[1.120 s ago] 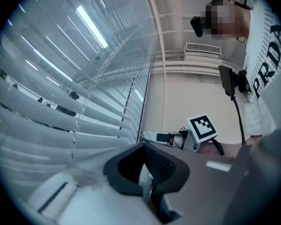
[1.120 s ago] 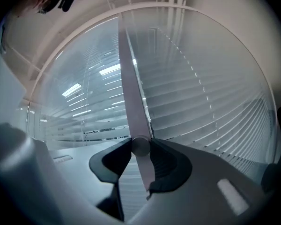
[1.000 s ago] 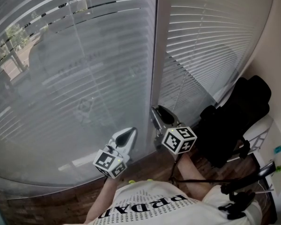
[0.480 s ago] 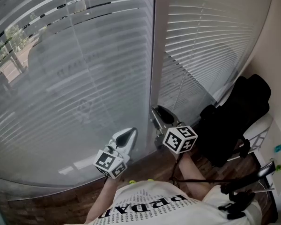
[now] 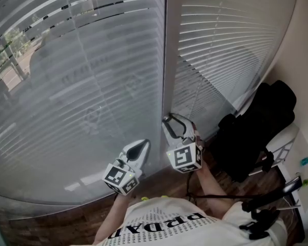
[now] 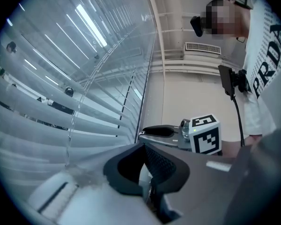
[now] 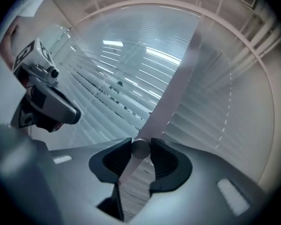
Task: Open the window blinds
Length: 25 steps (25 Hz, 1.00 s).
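Note:
Grey slatted blinds hang over the left window (image 5: 82,86) and the right window (image 5: 226,45), with a pale post (image 5: 169,60) between them. My right gripper (image 5: 175,123) reaches level to the foot of that post. In the right gripper view its pads (image 7: 160,159) press from both sides on a pale round blind wand (image 7: 140,149). My left gripper (image 5: 142,144) is held level in front of the left blind, its jaws together with nothing seen between them. In the left gripper view a clear cord (image 6: 71,125) hangs beside the slats, apart from the left gripper (image 6: 147,184).
A black chair or bag (image 5: 256,127) stands close on the right against the wall. Wooden floor (image 5: 159,181) runs along the window's foot. A black cable (image 5: 220,196) crosses in front of the person's lap.
My right gripper has rolled about its own axis while staying at the post, so its marker cube now faces a different way. The left gripper has kept still.

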### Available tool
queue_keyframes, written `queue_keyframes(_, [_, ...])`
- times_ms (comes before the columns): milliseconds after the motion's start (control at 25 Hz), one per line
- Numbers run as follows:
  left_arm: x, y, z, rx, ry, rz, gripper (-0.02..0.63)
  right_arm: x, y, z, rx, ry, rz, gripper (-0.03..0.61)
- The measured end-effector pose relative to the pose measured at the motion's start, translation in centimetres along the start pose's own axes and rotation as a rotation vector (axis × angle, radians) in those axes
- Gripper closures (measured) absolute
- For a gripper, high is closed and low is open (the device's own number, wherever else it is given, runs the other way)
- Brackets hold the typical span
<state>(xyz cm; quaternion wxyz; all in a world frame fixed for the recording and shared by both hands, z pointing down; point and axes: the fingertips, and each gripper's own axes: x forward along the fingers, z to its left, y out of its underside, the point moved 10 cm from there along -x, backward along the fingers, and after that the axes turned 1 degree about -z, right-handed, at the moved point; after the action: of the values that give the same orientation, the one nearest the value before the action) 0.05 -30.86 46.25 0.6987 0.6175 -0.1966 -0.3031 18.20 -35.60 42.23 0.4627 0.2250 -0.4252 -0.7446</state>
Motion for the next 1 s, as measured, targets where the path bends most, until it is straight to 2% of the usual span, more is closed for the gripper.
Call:
queue_keyframes(80, [0.0,-0.1,-0.1,0.0,-0.001,-0.001,0.62,0.0,0.1,0.0,0.001,0.006,-0.003,0.443])
queue_keyframes(240, [-0.1,-0.6,0.1,0.001,-0.011,0.0,0.62,0.1,-0.1,-0.6,0.092,0.002,-0.012,0.445])
queue_keyframes(480, [-0.4,0.5,0.2,0.005,-0.003,0.0,0.62,0.0,1.1,-0.7,0.326,-0.007,-0.04,0.445])
queue_keyframes(760, [-0.4,-0.7,0.2,0.003,0.003,0.007,0.62,0.1,1.1,-1.6,0.577,-0.016,-0.083,0.445])
queue_keyframes(1000, [-0.3,-0.9,0.2,0.002,0.007,0.01,0.62,0.2,1.9,-2.0,0.887,-0.041,-0.128,0.445])
